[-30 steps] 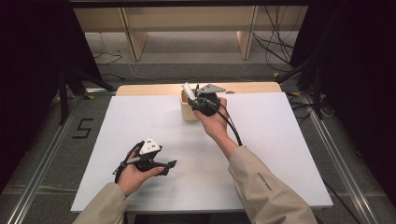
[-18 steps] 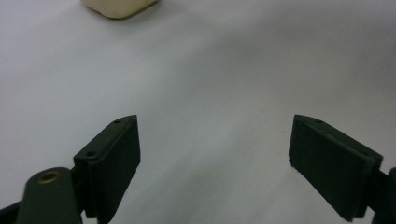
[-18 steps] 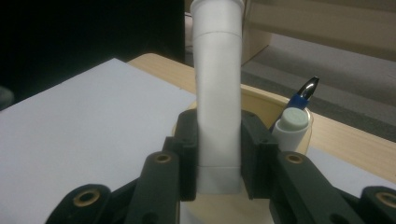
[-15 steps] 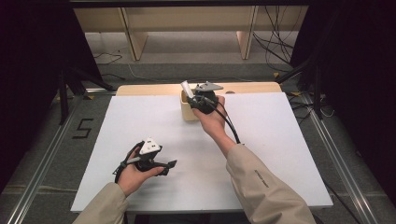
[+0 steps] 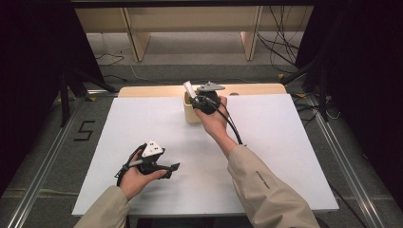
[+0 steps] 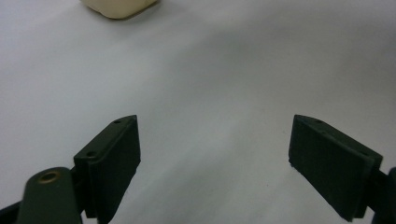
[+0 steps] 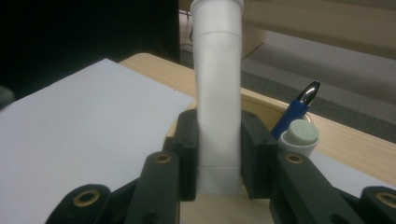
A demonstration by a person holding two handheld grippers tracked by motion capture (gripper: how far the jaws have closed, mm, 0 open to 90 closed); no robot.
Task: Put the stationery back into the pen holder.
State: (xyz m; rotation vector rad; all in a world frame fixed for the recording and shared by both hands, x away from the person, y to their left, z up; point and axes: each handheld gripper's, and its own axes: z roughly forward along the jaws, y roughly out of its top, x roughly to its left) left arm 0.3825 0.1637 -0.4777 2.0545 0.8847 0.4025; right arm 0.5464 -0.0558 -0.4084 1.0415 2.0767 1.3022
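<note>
A person is sitting at a white tabletop (image 5: 266, 156), holding a set of tongs in each hand. The right tongs (image 7: 218, 154) are reaching to the far middle of the tabletop, where a small cream holder (image 5: 191, 110) is standing. Their two black jaws are closing on a tall white tube (image 7: 218, 93), pressing on its flat sides near its lower end, so the tube is sitting squarely between the pads and rising upright above them. In the high view the tube's white top (image 5: 188, 88) is sticking up out of the holder, just beside the right hand (image 5: 214, 118). Just to the right of the tube in the right gripper view, a blue pen (image 7: 294, 112) and a white marker with a pale green end (image 7: 299, 137) are leaning in the same holder. The left tongs (image 6: 215, 158) are resting near the front left of the tabletop, well apart from the holder, with jaws standing wide open and gripping nothing.
</note>
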